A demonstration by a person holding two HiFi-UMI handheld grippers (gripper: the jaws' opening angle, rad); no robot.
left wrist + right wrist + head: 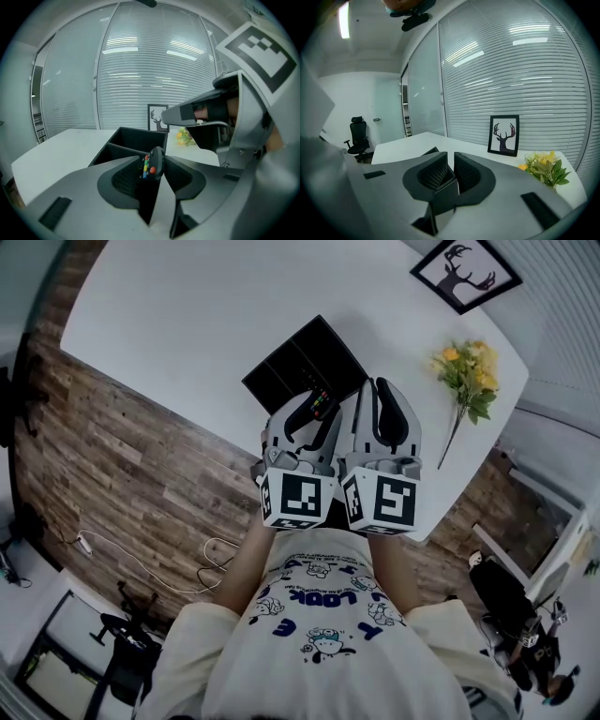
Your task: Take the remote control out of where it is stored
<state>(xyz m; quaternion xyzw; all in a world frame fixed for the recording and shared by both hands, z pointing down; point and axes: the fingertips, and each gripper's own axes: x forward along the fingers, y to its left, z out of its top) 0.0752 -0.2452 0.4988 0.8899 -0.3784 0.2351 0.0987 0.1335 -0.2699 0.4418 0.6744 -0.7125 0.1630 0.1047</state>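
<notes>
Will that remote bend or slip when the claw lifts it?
The remote control looks like hard plastic, so probably stiff. It is slim, likely light. Its smooth shell might slip, though textured pads on the left claw should help.

Remote control (153,164) – slim black body with a column of coloured buttons: red, yellow, green and blue. It stands upright on its narrow edge, button face turned to the left, top end raised above the rim of the storage box (133,140). It sits between the pads of the left gripper (152,168), which close against both of its sides.

Storage box – black, open-topped, split by partitions into compartments; it rests flat on the white bench (187,315), directly behind the remote control.
</notes>
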